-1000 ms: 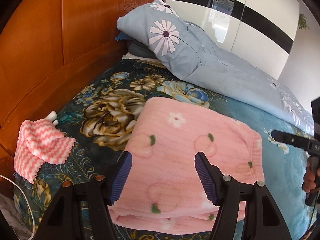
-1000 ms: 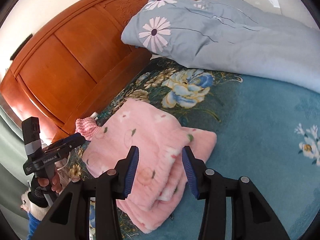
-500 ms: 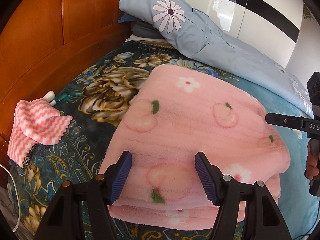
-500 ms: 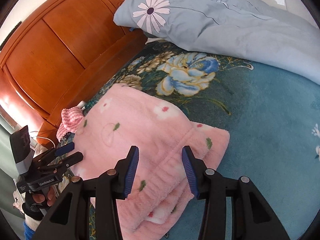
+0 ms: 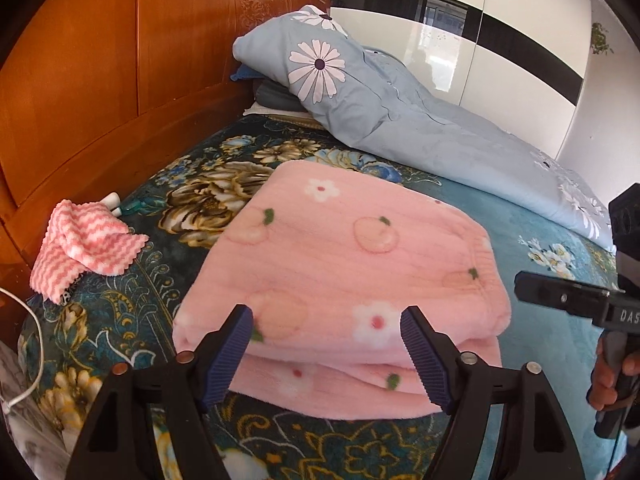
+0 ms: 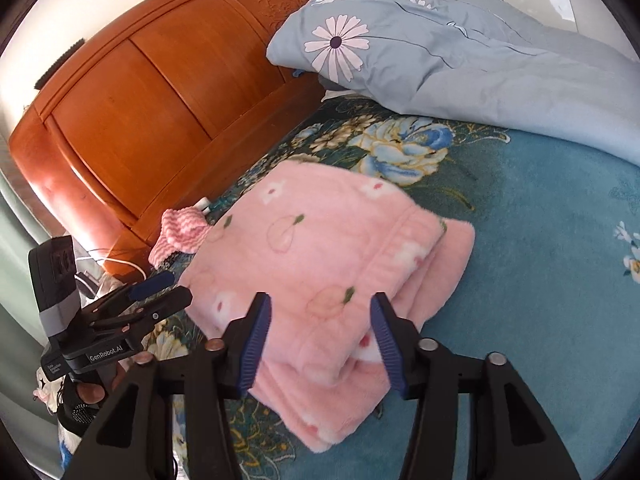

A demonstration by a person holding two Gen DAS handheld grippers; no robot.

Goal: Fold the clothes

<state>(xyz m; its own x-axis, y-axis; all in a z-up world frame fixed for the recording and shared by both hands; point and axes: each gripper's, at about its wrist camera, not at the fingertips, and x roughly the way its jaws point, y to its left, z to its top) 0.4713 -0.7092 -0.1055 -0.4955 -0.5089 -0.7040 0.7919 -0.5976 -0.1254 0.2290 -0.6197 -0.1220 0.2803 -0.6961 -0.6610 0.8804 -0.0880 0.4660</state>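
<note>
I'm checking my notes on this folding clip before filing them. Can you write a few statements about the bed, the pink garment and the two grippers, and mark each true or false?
1. The pink fleece garment lies folded in layers on the floral bedspread. True.
2. The left gripper is clamped on the garment. False: its fingers are spread apart and hold nothing.
3. A pink-and-white zigzag cloth lies beside the wooden headboard. True.
4. The right gripper holds the zigzag cloth. False: it is open and empty, over the garment.
5. The blue daisy-print duvet covers the garment. False: it lies apart, farther up the bed.
</note>
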